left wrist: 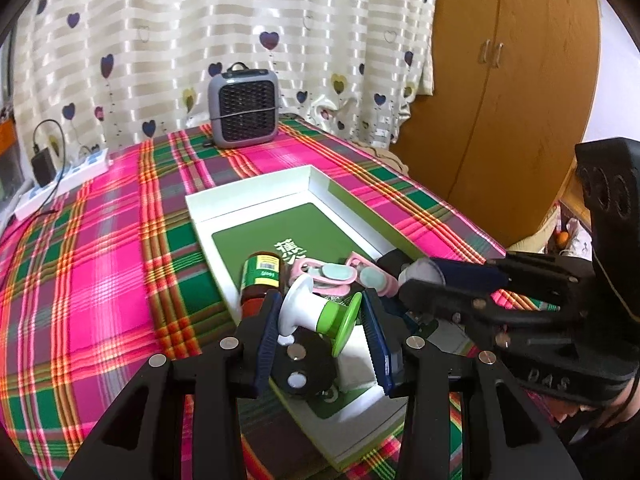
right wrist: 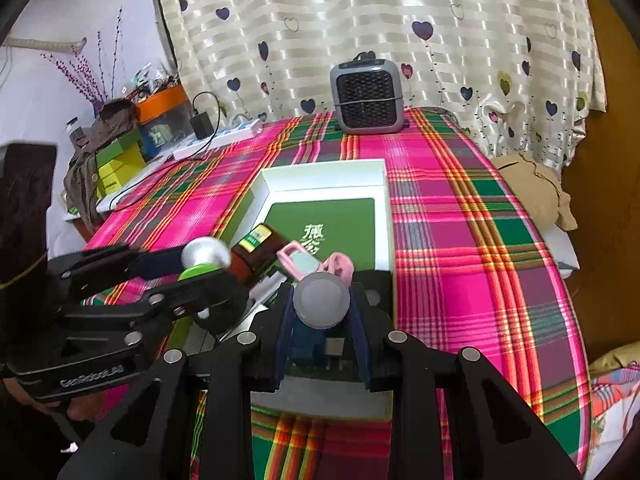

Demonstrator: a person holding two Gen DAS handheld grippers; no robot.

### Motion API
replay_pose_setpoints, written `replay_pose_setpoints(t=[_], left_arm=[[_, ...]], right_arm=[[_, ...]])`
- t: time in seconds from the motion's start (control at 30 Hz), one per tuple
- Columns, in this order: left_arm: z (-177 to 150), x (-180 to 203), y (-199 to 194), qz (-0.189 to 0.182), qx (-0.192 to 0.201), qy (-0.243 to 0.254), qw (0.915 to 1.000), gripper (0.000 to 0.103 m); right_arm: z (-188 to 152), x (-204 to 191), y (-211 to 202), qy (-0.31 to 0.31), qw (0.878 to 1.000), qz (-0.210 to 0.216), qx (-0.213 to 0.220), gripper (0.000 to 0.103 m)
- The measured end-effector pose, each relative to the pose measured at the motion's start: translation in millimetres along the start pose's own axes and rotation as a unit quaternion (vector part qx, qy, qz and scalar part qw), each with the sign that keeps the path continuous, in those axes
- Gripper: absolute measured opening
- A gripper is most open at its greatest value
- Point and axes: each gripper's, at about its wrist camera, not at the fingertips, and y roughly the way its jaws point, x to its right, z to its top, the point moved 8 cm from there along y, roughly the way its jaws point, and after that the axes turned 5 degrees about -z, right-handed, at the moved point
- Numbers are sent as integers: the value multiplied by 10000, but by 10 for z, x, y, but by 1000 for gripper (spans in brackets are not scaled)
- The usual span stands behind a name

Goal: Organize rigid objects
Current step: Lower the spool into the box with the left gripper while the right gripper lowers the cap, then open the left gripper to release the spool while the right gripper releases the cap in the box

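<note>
On a counter [left wrist: 100, 264] covered with a pink, green and orange plaid cloth lies a shallow white box [left wrist: 256, 190] with a green floor, set near the near edge. The left tool [left wrist: 320, 322] is clamped on a white and green spool-shaped piece [left wrist: 316, 312], its blue pads pressing the white flange on one side and the green flange on the other, above the near end of the box. The right tool [right wrist: 320, 322] grips a small cylinder with a grey rounded cap [right wrist: 321, 300], squeezed between both pads, also over the near end of the box; in the left wrist view it comes in from the right side. Inside the box, just beyond the tools, lie a brown bottle with a green and yellow label [left wrist: 260, 280] on its side and a cluster of pink and pale mint clips [left wrist: 332, 274] beside it. A grey fan heater [left wrist: 243, 108] stands at the far edge of the counter by the heart-patterned curtain [left wrist: 200, 40], and a white power strip [left wrist: 64, 186] sits at the far left corner.
</note>
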Motion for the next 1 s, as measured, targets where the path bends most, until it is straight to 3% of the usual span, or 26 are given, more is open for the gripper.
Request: replay_pose_setpoints(t=[1.0], left_arm=[[-4,51,331,-230,-297,27,9993,40]], right_arm=[[-186,-72,63,-341,9993,-70,-158,29]])
